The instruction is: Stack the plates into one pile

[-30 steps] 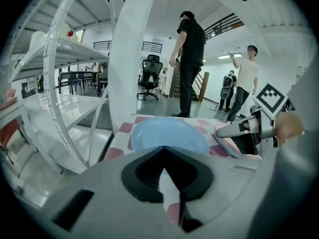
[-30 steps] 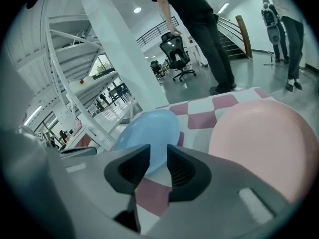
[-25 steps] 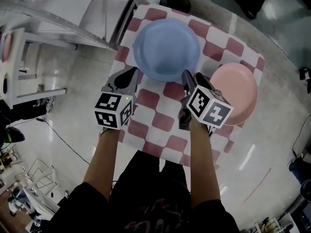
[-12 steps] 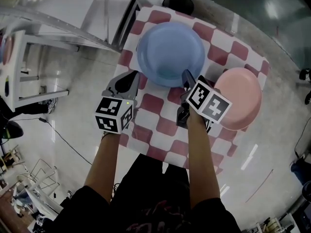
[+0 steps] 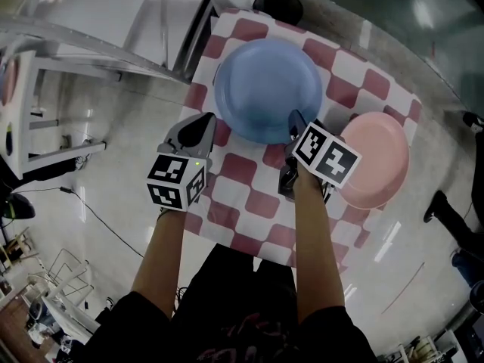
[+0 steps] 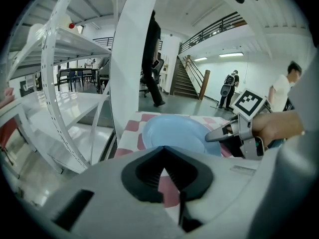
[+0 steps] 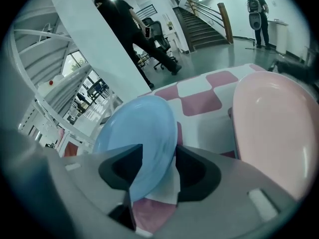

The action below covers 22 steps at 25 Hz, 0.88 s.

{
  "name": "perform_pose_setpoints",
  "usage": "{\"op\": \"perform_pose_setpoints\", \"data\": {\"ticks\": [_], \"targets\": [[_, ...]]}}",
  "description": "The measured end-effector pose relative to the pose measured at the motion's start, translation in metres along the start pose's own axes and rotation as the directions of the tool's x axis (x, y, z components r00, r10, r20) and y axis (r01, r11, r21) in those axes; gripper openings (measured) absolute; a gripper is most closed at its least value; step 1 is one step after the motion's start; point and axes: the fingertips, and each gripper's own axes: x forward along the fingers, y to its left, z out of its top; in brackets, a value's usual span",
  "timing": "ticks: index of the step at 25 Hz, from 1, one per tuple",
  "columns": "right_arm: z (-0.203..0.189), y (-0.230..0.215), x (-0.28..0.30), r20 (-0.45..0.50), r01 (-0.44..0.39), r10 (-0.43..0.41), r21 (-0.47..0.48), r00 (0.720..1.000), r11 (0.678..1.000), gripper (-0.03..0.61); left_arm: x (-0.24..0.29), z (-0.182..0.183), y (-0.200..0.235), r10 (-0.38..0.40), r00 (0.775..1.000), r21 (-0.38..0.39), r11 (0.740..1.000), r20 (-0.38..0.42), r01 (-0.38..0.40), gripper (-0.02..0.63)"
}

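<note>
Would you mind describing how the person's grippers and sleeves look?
Both the left gripper and right gripper have light grey bodies, dark notched fingers and a cube of black-and-white square markers; a small green light glows on the left cube. The person wears a dark short-sleeved top.

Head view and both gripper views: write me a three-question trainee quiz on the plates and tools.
1. True or false: the round pink plastic plate lies stacked on the round blue plastic plate.
2. Which has its jaws together: the left tool or the right tool?
3. What stands between the right tool's jaws?
Key: 1 false, they lie apart. 2 the left tool. 3 the blue plate's rim; those jaws have just been closing.
</note>
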Motion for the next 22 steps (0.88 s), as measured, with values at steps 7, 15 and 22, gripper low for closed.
{"op": "perform_pose_setpoints", "data": {"ticks": [7,15,22], "targets": [[-0.001,-0.007,0.009,-0.019,0.036,-0.037,-0.016,0.999,0.999,0.176,0.006,0.000,0.008,-0.002,1.000,-0.011,1.000,-0.003,0.002,-0.005],[-0.003,-0.016,0.013,-0.018,0.081,-0.081,-0.040,0.997,0.996,0.093,0.012,-0.005,0.008,-0.022,1.000,-0.012,1.000,-0.015,0.022,-0.005],[0.002,-0.014,0.008,0.008,0.028,-0.028,0.025,1.000,0.999,0.067,0.014,-0.005,0.006,-0.034,0.999,-0.013,0.999,-0.018,0.033,-0.005]]}}
